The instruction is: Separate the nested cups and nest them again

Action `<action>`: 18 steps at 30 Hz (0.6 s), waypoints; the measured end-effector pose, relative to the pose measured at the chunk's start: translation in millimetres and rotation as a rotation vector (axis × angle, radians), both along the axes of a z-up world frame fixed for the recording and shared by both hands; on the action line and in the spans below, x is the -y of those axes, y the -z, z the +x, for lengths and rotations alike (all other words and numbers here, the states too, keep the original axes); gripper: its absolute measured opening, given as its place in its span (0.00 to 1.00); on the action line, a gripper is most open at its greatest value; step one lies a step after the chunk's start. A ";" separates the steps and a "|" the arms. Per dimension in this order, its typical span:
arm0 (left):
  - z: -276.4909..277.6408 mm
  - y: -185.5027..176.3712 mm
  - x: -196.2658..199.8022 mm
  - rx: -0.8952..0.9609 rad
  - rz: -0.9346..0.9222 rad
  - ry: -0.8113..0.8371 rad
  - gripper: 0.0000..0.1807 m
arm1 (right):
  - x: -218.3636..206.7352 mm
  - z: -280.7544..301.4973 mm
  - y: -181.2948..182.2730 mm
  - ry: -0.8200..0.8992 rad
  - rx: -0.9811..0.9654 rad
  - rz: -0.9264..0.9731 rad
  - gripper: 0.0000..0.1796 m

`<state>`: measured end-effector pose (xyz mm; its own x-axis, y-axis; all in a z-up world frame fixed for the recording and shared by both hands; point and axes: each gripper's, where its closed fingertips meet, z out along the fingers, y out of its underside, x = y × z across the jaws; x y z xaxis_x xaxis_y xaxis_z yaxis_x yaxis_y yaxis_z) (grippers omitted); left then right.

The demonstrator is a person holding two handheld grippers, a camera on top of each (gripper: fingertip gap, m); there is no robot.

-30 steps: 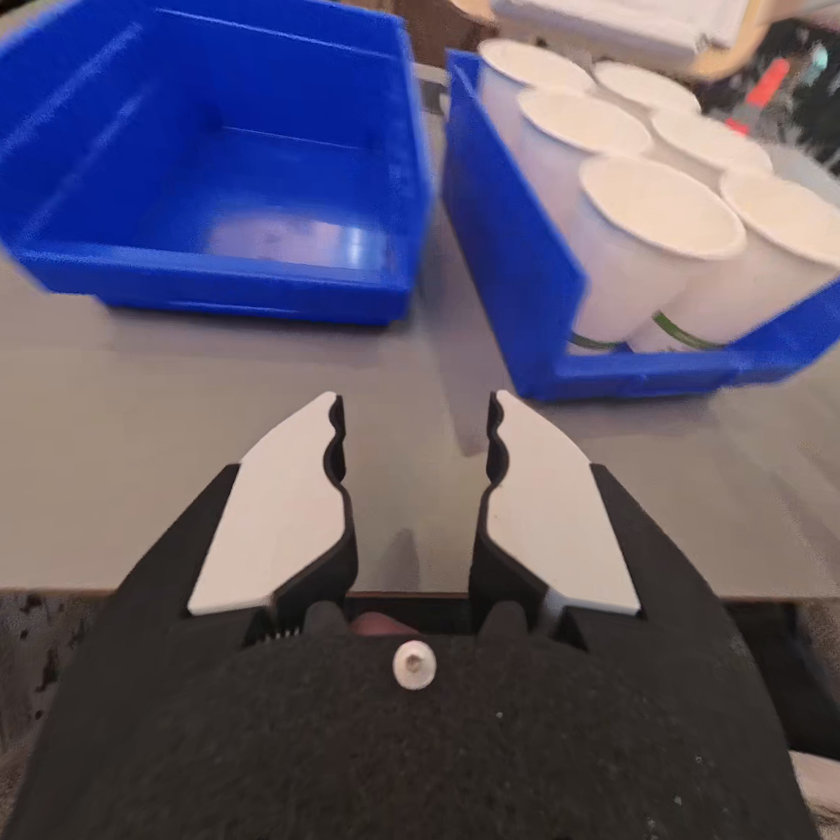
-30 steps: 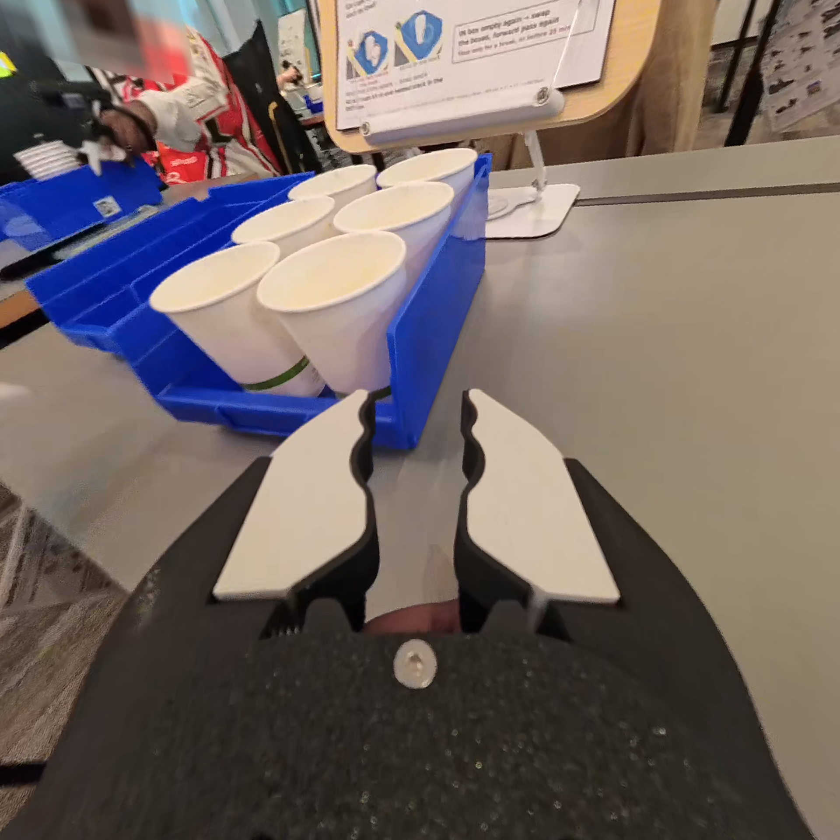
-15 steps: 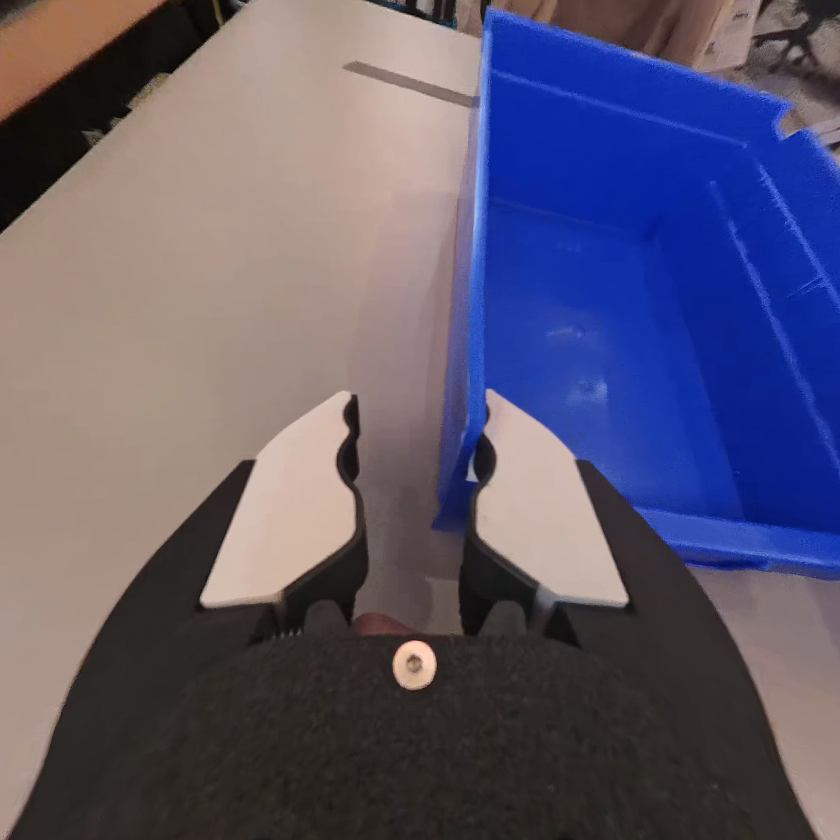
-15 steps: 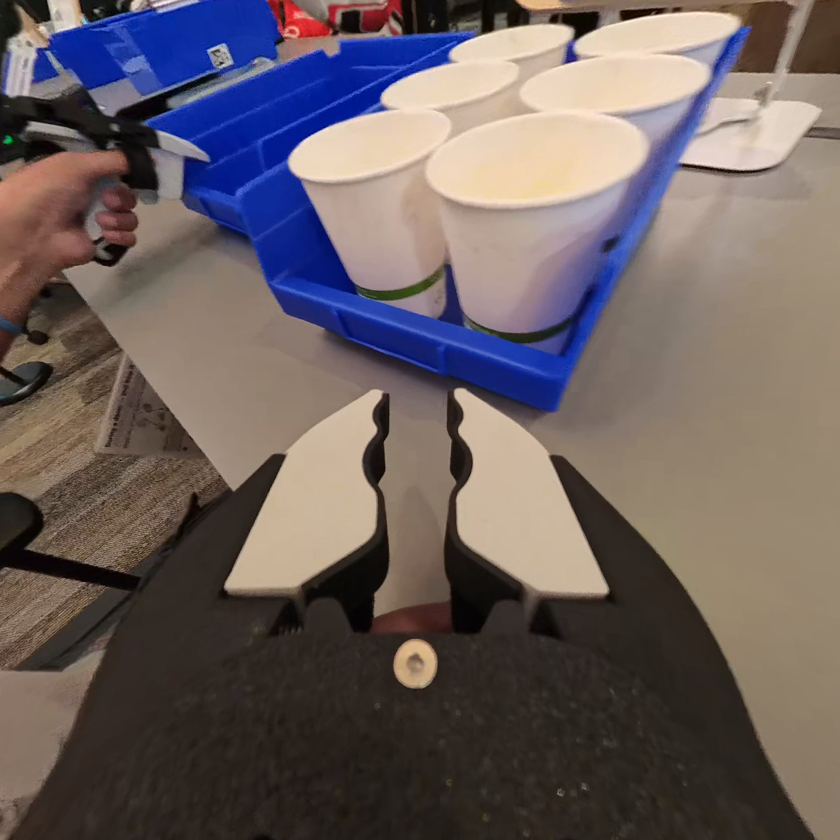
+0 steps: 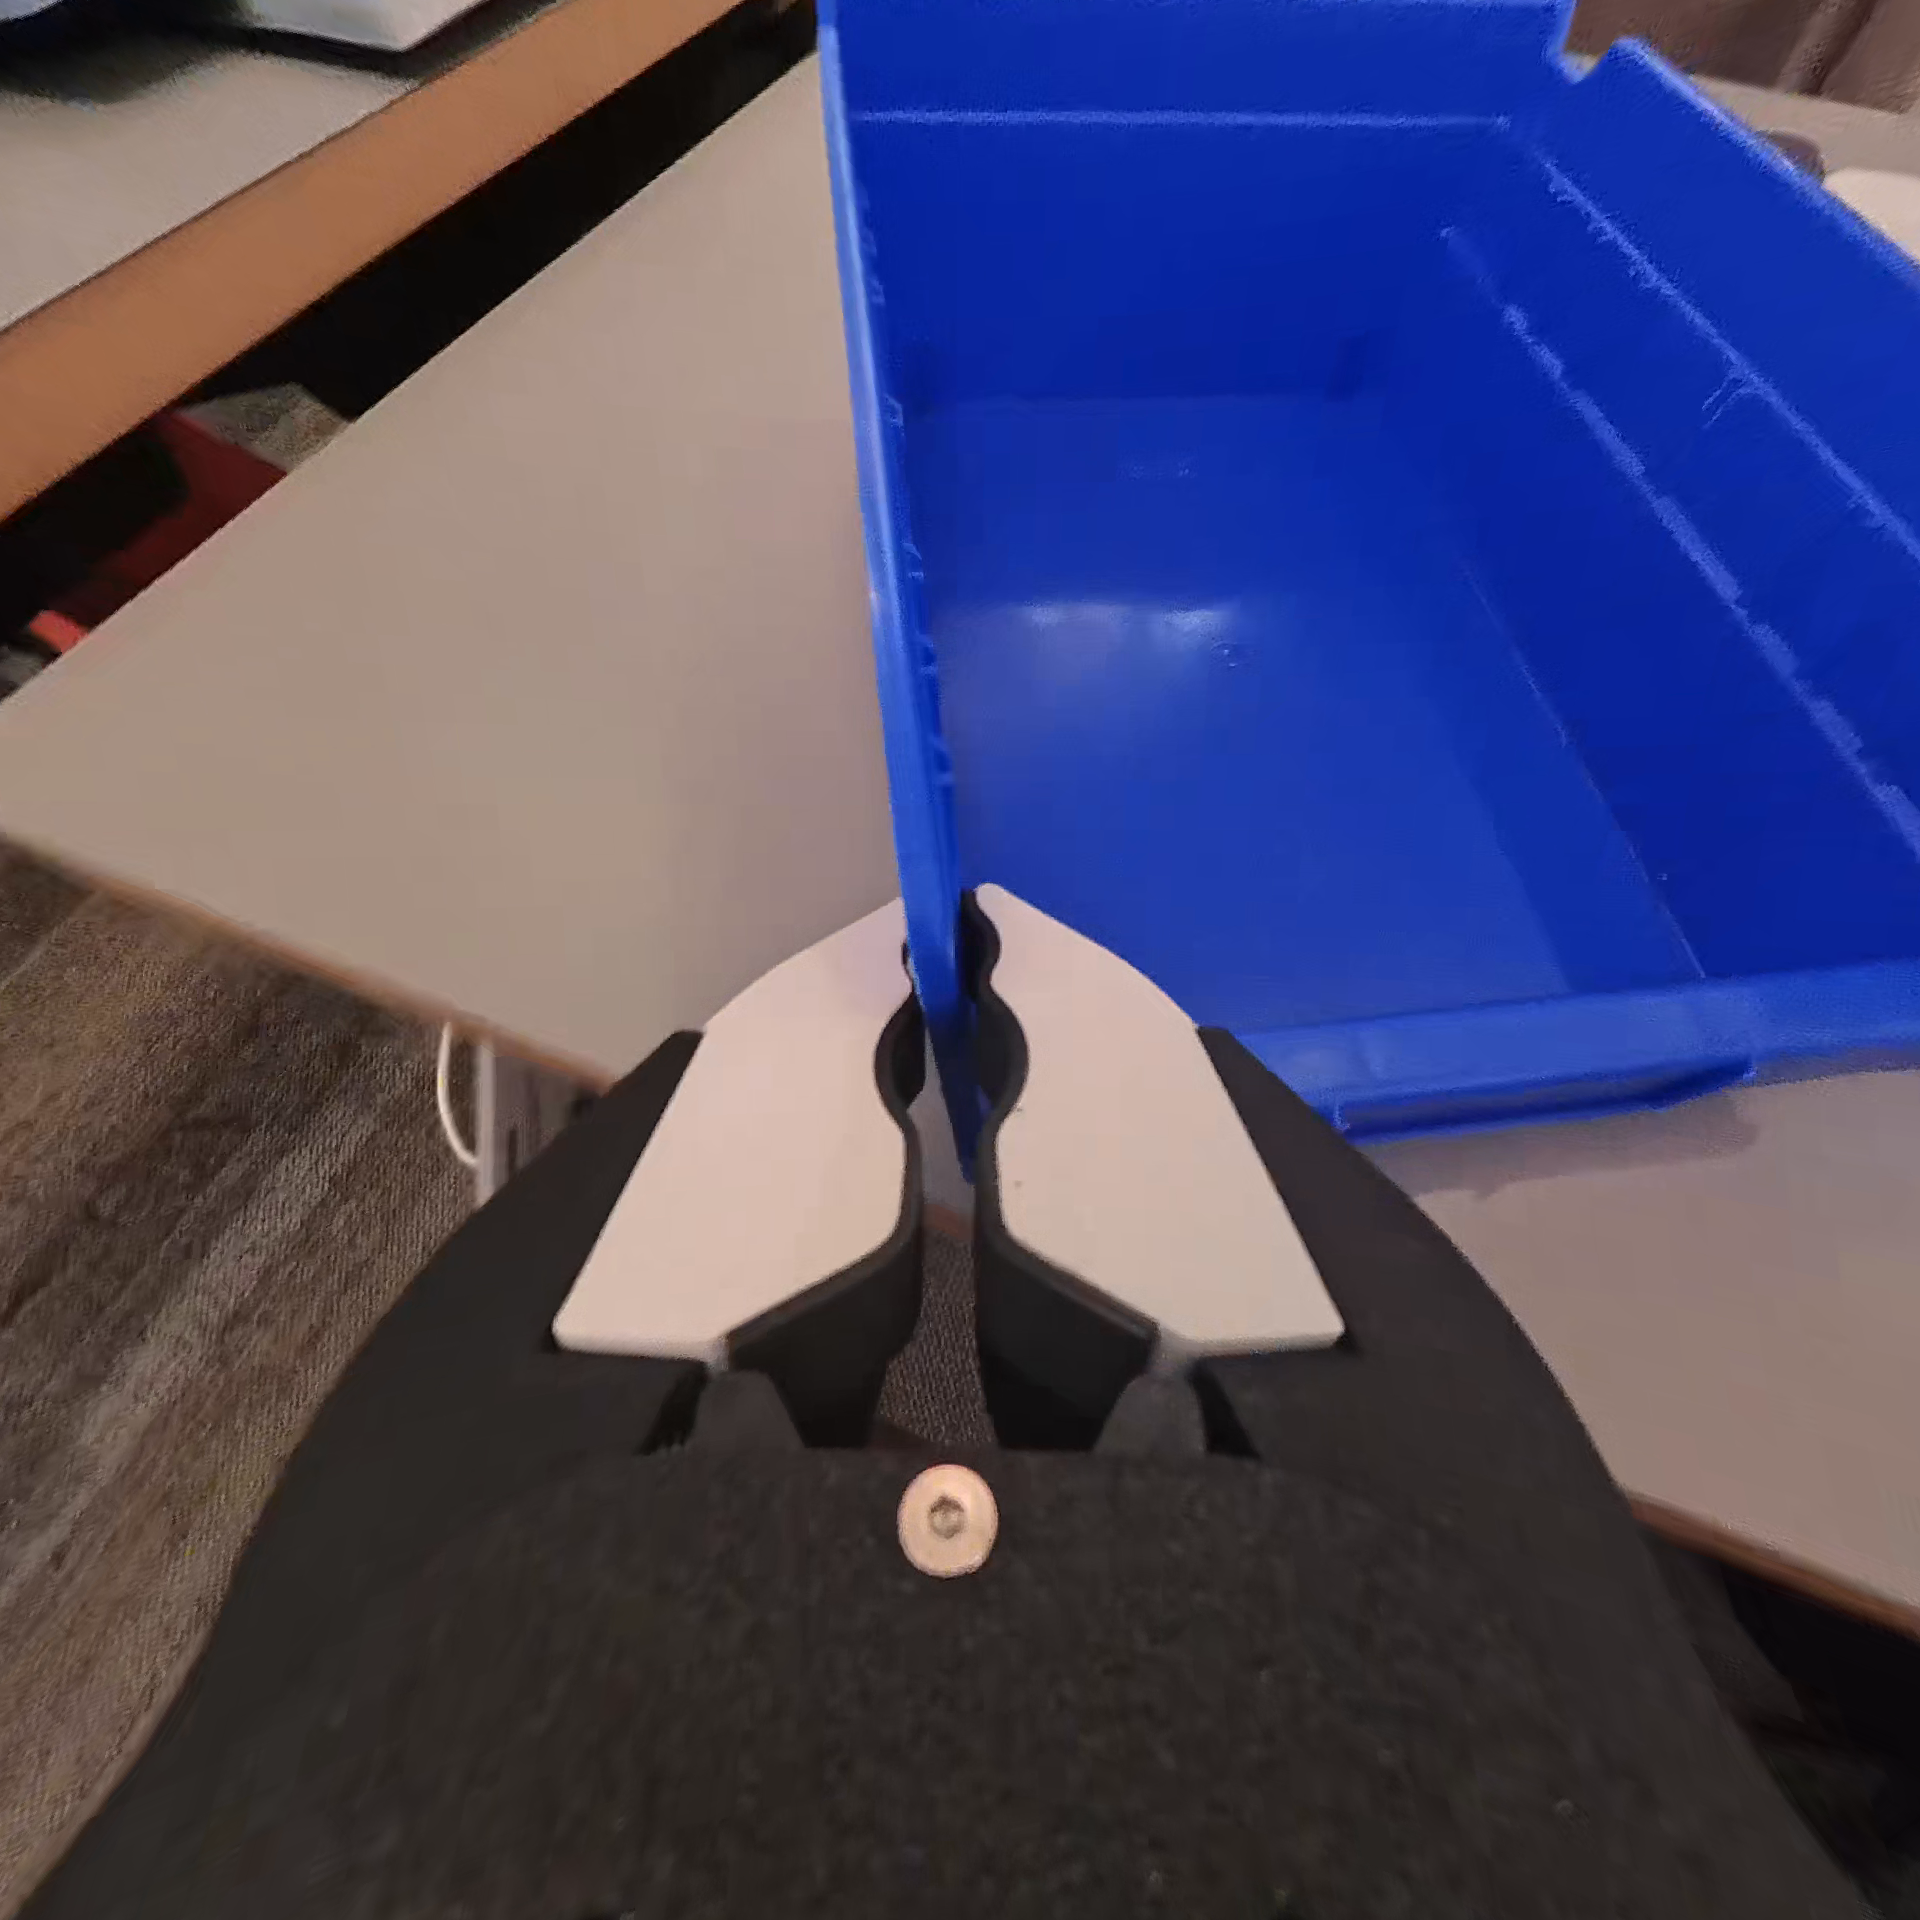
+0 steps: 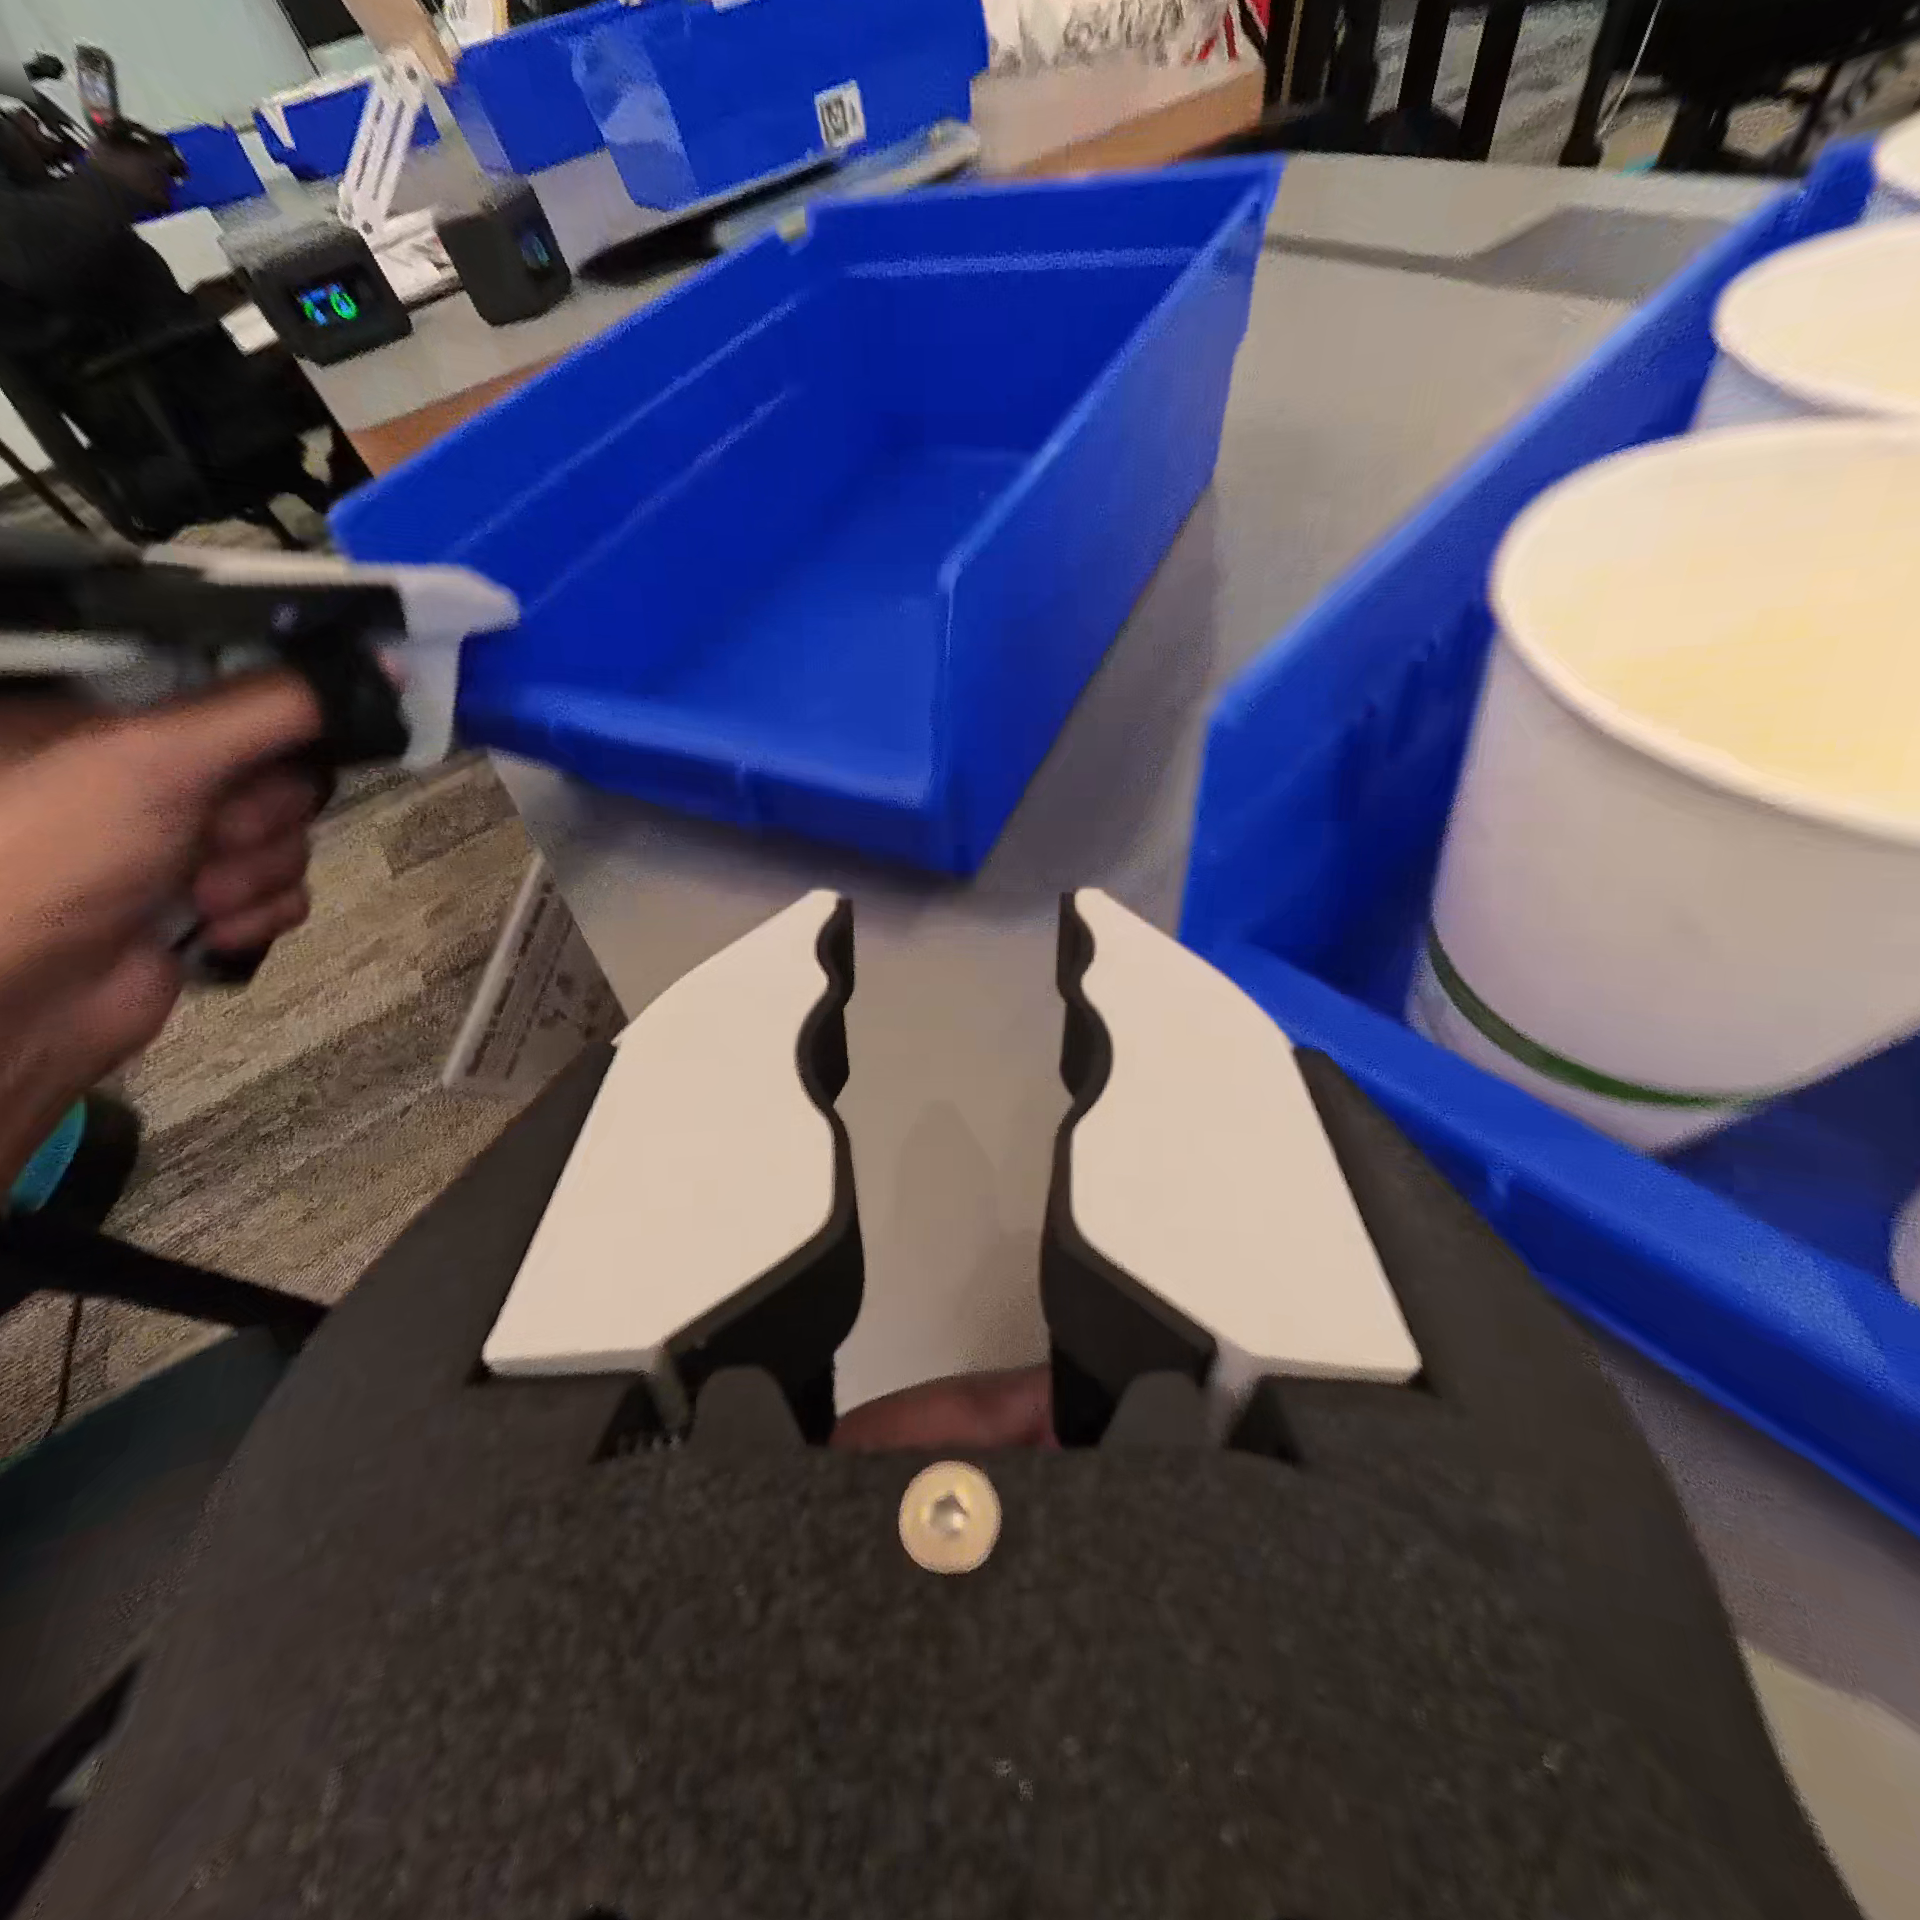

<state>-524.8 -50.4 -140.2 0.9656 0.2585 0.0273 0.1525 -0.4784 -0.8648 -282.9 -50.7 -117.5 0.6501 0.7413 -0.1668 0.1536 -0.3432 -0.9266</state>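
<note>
My left gripper (image 5: pixel 940 925) is shut on the left side wall of an empty blue bin (image 5: pixel 1299 260), at its near corner. The right wrist view shows that bin (image 6: pixel 1091 436) ahead, with the left gripper (image 6: pixel 468 623) and the hand (image 6: pixel 125 831) holding it at the bin's near left corner. My right gripper (image 6: pixel 956 914) is open and empty, low over the grey table (image 6: pixel 1351 416) between the two bins. A second blue bin (image 6: pixel 1320 790) at the right holds white paper cups (image 6: pixel 1662 883) with a green band near the base; another cup (image 6: pixel 1829 322) stands behind.
The table's front edge (image 5: pixel 312 935) lies close to the held bin's corner, with carpet floor (image 5: pixel 156 1247) below. Another table (image 5: pixel 312 239) stands to the left. More blue bins (image 6: pixel 727 94) and dark boxes (image 6: pixel 322 291) sit on tables in the background.
My left gripper has closed onto the empty bin's side wall. My right gripper has swung left, away from the cups toward the empty bin, and opened a little wider.
</note>
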 end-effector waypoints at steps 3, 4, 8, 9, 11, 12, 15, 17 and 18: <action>8.0 -0.3 38.9 0.027 0.020 -0.046 0.02 | -3.2 -28.5 -7.8 -0.011 0.012 0.052 0.24; 11.3 -0.4 48.9 0.032 0.027 -0.056 0.02 | -5.7 -34.3 -7.0 0.001 0.025 0.063 0.25; 28.4 -0.5 75.0 0.044 0.057 -0.060 0.02 | -17.5 -46.7 9.3 0.059 0.063 0.027 0.25; 33.2 -0.9 79.0 0.038 0.067 -0.057 0.02 | -13.4 -53.3 10.5 0.020 0.030 -0.008 0.26; 40.2 -2.2 85.5 -0.014 0.083 -0.067 0.02 | -13.8 -54.5 8.7 0.044 0.003 -0.040 0.18; 41.4 -2.9 89.0 -0.045 0.087 -0.078 0.02 | -17.7 -49.3 5.2 0.084 0.013 -0.025 0.08; 49.5 -13.1 96.3 -0.103 0.145 -0.093 0.02 | -20.2 -41.1 -12.2 0.124 -0.022 0.039 0.03; 57.3 -30.7 99.6 -0.187 0.198 -0.112 0.02 | -19.0 -33.5 -36.2 0.161 -0.060 0.126 0.03; 61.6 -43.9 100.2 -0.220 0.243 -0.116 0.02 | -17.9 -28.2 -51.9 0.174 -0.092 0.168 0.03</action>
<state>-463.1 -150.6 -96.3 0.9200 0.3779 -0.1037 -0.0086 -0.2449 -0.9695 -311.1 -32.9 -65.5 0.7581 0.6418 -0.1153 0.0179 -0.1973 -0.9802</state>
